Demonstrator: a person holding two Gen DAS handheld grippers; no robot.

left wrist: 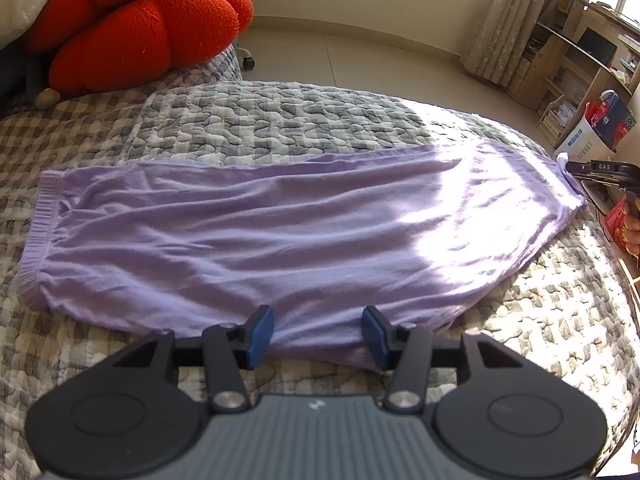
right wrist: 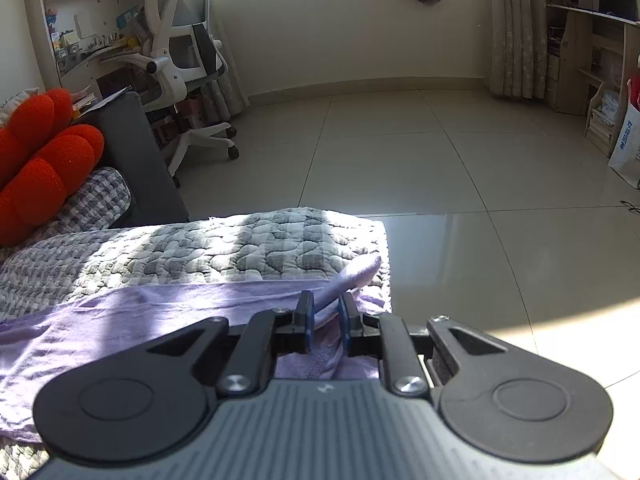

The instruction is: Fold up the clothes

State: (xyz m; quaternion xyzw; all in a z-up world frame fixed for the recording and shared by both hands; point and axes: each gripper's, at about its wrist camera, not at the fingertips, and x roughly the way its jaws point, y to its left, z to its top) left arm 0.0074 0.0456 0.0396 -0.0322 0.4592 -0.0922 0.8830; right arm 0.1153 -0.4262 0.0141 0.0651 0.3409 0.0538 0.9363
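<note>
Tiled floor (right wrist: 400, 152), cream wall (right wrist: 320, 32), white office chair (right wrist: 180, 52), curtain (right wrist: 516, 28), sunlit quilted bed (left wrist: 280, 120)

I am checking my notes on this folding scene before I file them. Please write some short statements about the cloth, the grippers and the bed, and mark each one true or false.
1. The lilac knitted garment lies spread on the grey checked quilt. True.
2. The left gripper is clamped on the garment. False: its jaws stand apart over the near edge, with the blue pads not pressing the cloth.
3. The right gripper has a lifted tip of the garment between its jaws. True.
4. The orange plush cushion lies on top of the garment. False: it sits apart, at the far left of the bed.
5. The white office chair stands on the bed. False: it stands on the tiled floor.
</note>
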